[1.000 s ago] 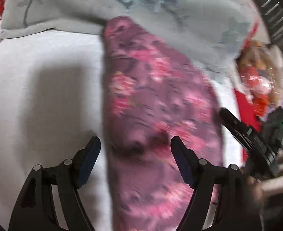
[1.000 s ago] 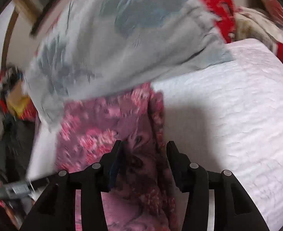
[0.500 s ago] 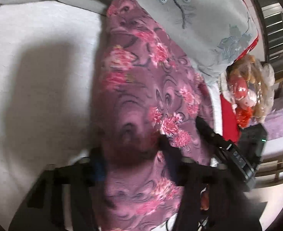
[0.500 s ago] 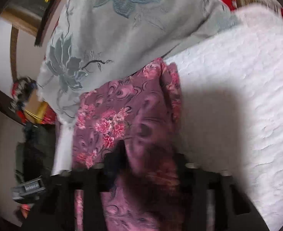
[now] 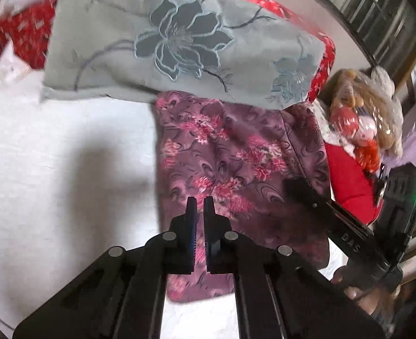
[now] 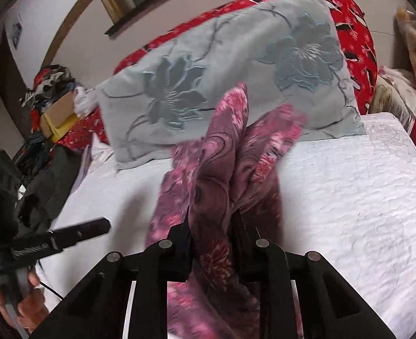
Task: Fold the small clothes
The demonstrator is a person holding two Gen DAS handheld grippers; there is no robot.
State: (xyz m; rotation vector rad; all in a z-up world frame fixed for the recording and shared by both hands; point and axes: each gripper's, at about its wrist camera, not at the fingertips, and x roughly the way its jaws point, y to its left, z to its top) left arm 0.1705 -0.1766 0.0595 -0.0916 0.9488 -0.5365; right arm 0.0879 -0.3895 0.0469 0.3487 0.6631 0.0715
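On the white quilted bed [image 5: 52, 169], just below a grey flowered pillow [image 5: 179, 42], lies the one garment in play: a purple floral garment [image 5: 230, 155], its far end touching the pillow's lower edge. From the left wrist view it reads as a long panel, narrower than its length, with a seam or folded edge running down its right side, so at least one lengthwise fold seems to be in place; that is a judgement, since the layers cannot be counted. The crosswise fold looks unfinished.

The left tongs [image 5: 200, 206] hover over the near half of the cloth with the jaws drawn almost together, a thin slit between them and nothing visibly held. The right tongs [image 6: 212, 220] are clamped on a bunch of the same garment [image 6: 222, 175], which rises in a crumpled peak out of the jaws, lifted off the bed. Probably this raised end must next be carried over and laid flat, then smoothed.

Counted: one garment, one grey pillow, one red patterned cushion or blanket [image 6: 355, 28] behind it, two tongs. A wrapped plush toy [image 5: 360, 118] sits at the bed's right side, and a heap of clothes with a cardboard box [image 6: 58, 110] at the left.
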